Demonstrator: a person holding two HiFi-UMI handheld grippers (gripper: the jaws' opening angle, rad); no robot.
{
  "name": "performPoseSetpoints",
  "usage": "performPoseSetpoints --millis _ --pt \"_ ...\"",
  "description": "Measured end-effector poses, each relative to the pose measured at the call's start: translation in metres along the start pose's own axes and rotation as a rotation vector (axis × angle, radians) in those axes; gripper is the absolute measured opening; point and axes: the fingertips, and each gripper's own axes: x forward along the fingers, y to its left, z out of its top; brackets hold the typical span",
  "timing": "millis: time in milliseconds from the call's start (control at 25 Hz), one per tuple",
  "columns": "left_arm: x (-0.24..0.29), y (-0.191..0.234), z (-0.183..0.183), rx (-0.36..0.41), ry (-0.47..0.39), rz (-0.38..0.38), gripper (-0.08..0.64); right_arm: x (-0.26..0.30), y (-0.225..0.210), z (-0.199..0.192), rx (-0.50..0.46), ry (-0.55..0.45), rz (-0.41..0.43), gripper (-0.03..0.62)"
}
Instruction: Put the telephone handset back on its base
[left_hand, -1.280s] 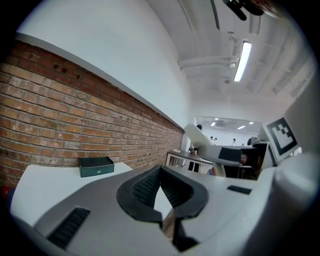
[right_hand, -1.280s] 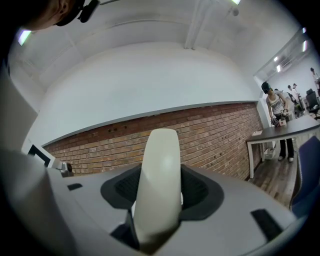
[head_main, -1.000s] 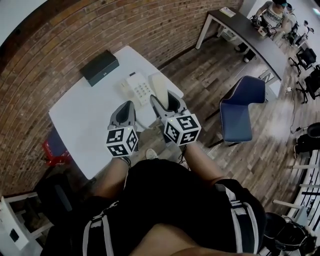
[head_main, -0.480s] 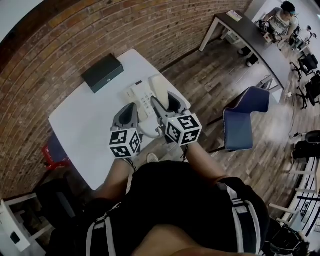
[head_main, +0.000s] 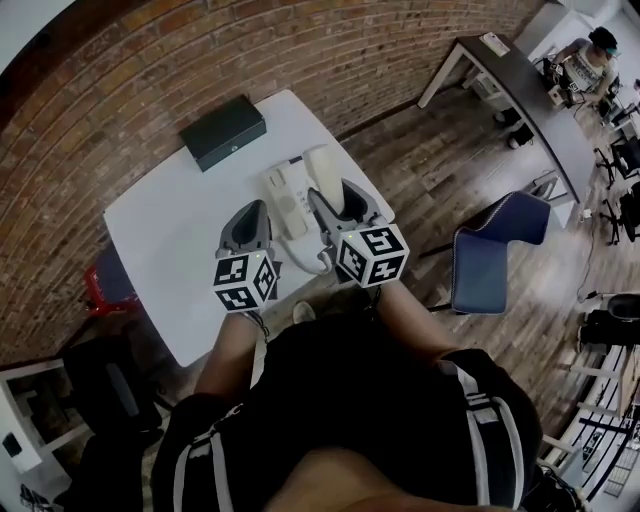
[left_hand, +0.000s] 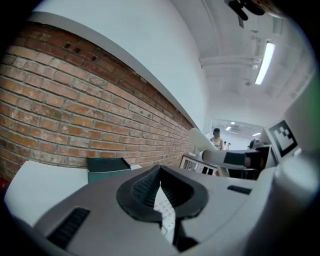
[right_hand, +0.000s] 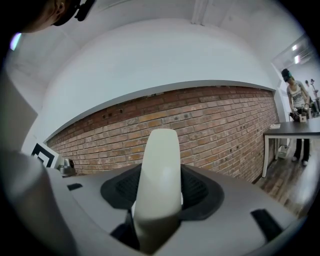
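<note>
A cream telephone handset (head_main: 319, 165) sticks out forward from my right gripper (head_main: 336, 192), which is shut on its lower part; in the right gripper view the handset (right_hand: 159, 165) stands upright between the pads. The white phone base (head_main: 283, 195) with its keypad lies on the white table (head_main: 170, 230), just left of the handset. My left gripper (head_main: 254, 212) hovers at the base's near left, its jaws together with nothing in them; its own view shows the keypad (left_hand: 164, 216) through the slit below the tips. A white cord (head_main: 305, 263) curves between the grippers.
A dark flat box (head_main: 222, 130) lies at the table's far end by the brick wall (head_main: 120, 60). A blue chair (head_main: 490, 250) stands right of the table. A dark desk (head_main: 520, 85) with a person at it is far right. A red object (head_main: 100, 290) sits left of the table.
The head view has shifted and the phone base now lies closer to both grippers. The right gripper keeps hold of the handset. The left gripper stays shut.
</note>
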Motion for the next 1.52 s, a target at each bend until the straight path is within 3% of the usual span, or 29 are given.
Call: performPoseSetpoints --millis 640,840,1240,1520 --pt "-0.006 0.005 0.006 -0.011 -0.038 0.267 0.003 0.036 -0.018 0.005 0.009 0.048 0.196 0.206" --pt "-0.004 0.009 0.001 -0.044 -0.031 0.337 0.002 0.056 -0.022 -0.011 -0.001 0.118 0.228 0.205" --pt "-0.022 0.023 -0.013 -0.081 -0.019 0.465 0.003 0.089 -0.023 -0.069 0.012 0.288 0.212 0.204" --pt "-0.035 0.031 -0.032 -0.107 0.014 0.508 0.003 0.112 -0.021 -0.114 0.002 0.386 0.155 0.204"
